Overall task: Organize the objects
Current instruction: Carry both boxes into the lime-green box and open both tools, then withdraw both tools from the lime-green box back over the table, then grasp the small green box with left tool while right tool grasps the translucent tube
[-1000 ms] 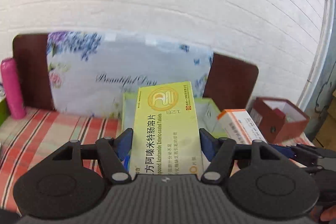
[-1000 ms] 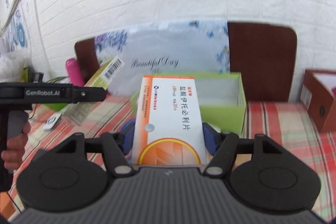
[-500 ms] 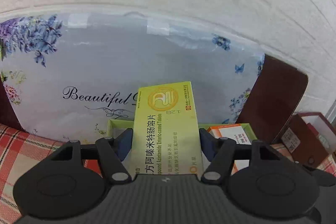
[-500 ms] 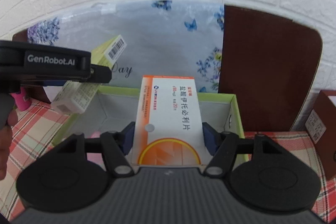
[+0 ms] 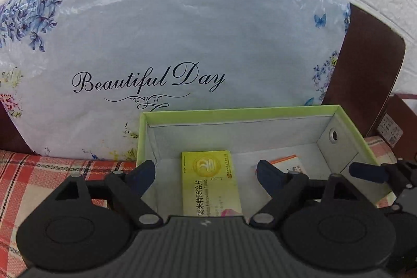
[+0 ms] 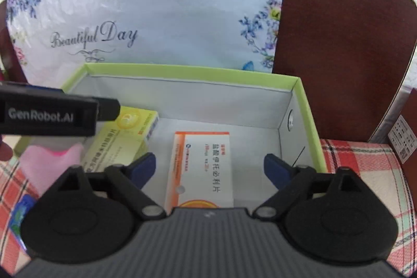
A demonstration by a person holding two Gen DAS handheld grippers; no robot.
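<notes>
A green-rimmed cardboard box (image 5: 234, 111) (image 6: 302, 106) with a grey inside stands on the plaid cloth. A yellow medicine carton (image 5: 211, 184) (image 6: 122, 140) lies on its floor. My left gripper (image 5: 206, 173) hovers over it, jaws opening, pads well clear of the carton's sides. An orange-and-white medicine carton (image 6: 202, 168) (image 5: 289, 164) lies to its right on the box floor. My right gripper (image 6: 209, 168) is above that one, jaws opening, pads apart from it. Something pink (image 6: 52, 155) lies at the box's left end.
A floral bag reading "Beautiful Day" (image 5: 169, 48) leans behind the box, before a dark brown board (image 6: 338, 43) and a white brick wall. A dark red box (image 6: 409, 137) stands at the right. The left gripper's body (image 6: 52, 112) crosses the right wrist view. Red plaid cloth (image 5: 31, 173) covers the surface.
Both grippers came forward over the green box and let go. The yellow carton and the orange-and-white carton now lie on the box floor, with the jaws spread wide.
</notes>
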